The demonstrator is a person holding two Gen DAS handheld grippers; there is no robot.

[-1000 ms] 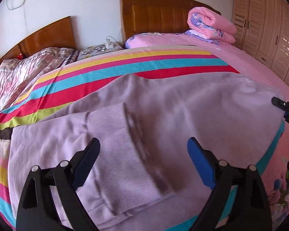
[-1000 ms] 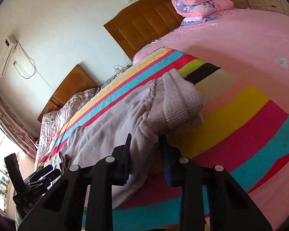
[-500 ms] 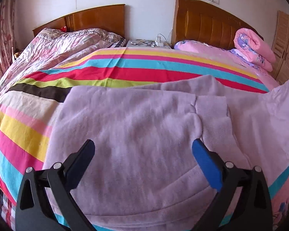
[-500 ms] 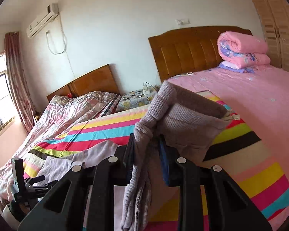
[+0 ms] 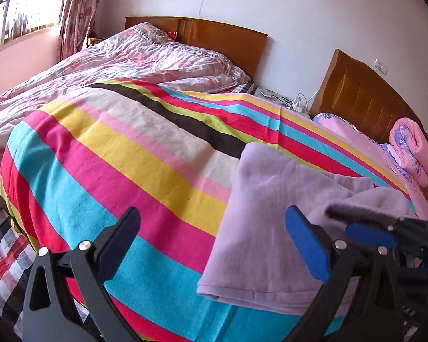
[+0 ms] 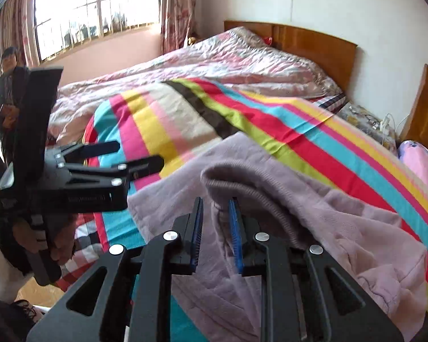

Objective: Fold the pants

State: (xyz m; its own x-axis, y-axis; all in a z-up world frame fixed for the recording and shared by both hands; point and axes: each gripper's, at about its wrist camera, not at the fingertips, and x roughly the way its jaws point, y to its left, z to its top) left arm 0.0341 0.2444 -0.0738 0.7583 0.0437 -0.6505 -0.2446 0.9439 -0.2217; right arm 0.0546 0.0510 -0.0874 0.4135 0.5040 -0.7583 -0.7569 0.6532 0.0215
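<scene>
Lilac fleece pants point(image 5: 271, 213) lie on a striped blanket point(image 5: 128, 154), doubled over. My left gripper point(image 5: 211, 225) is open wide just left of the pants' folded edge, over the stripes, with nothing between its fingers. In the right wrist view the left gripper point(image 6: 137, 154) hovers beside the pants point(image 6: 342, 228). My right gripper point(image 6: 216, 222) holds the ribbed end point(image 6: 236, 179) of the pants between its blue pads; its jaws are easing open a little. The right gripper point(image 5: 371, 228) also shows at the right of the left wrist view, with fabric draped over it.
A second bed with a crumpled floral quilt point(image 5: 128, 57) adjoins on the left. A nightstand point(image 5: 285, 99) with cables stands between two wooden headboards. A rolled pink duvet point(image 5: 413, 151) lies far right. A person point(image 6: 8, 85) stands by the window.
The right gripper swung left, carrying the ribbed end over the rest of the pants. The left gripper slid left off the pants to their edge over the striped blanket.
</scene>
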